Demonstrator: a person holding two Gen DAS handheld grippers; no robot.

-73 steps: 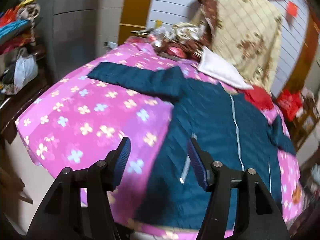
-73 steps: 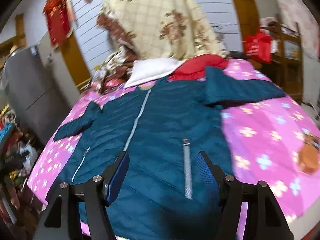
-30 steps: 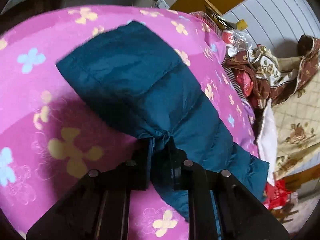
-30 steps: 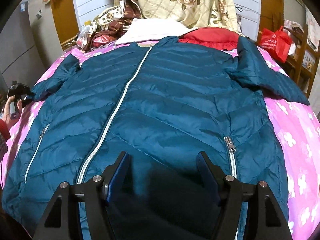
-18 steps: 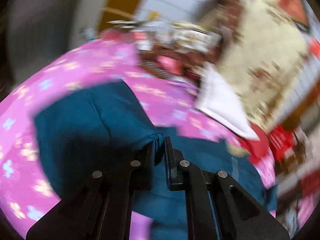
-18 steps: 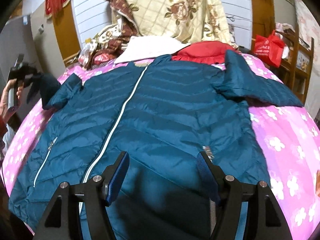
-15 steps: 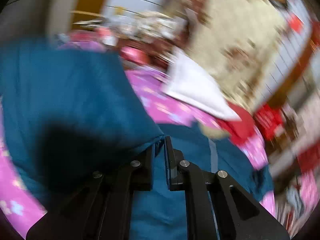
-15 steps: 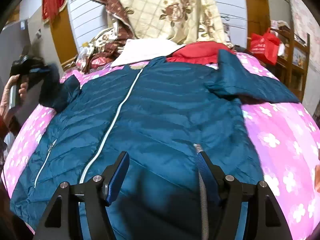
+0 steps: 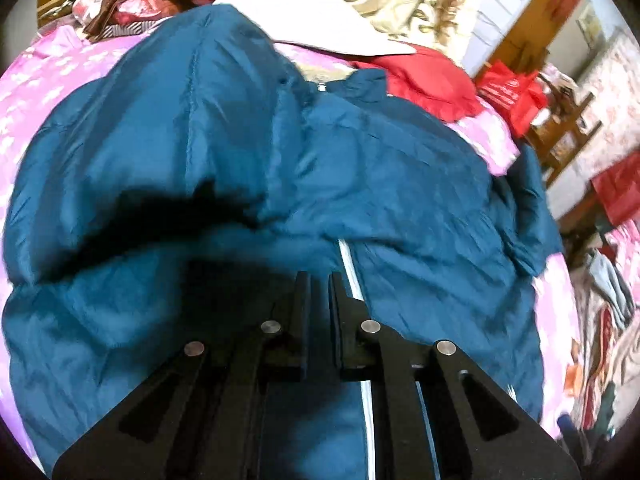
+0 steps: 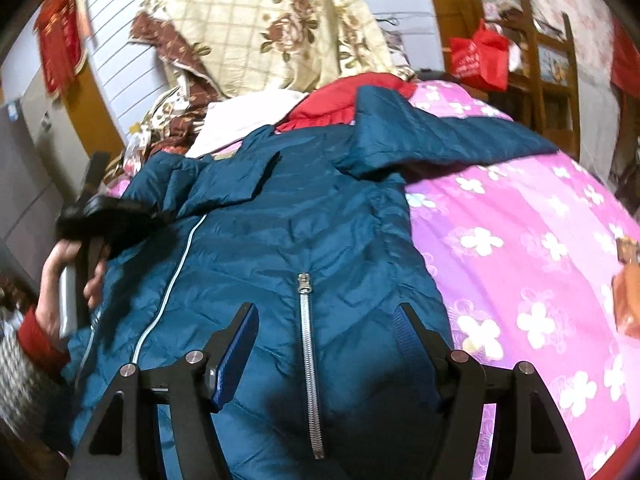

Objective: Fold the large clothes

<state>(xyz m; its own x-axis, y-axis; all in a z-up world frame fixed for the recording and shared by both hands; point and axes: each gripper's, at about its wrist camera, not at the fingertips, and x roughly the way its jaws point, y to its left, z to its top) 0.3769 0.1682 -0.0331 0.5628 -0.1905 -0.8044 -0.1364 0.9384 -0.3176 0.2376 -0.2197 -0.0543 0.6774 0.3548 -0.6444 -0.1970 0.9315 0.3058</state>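
Jaws nearly pressed together on my left gripper (image 9: pixel 319 280), above the central zip; whether they pinch any fabric, I cannot tell. My right gripper (image 10: pixel 325 322) hangs spread wide over the hem. Beneath both lies the teal jacket (image 10: pixel 288 232) on the pink bed (image 10: pixel 532 248), one sleeve (image 9: pixel 168 120) folded across its chest, the other sleeve (image 10: pixel 448 136) outstretched, nearer my right.

A pink flowered bedspread (image 10: pixel 520 240), a floral quilt (image 10: pixel 280 28), a red bag (image 10: pixel 478 58).
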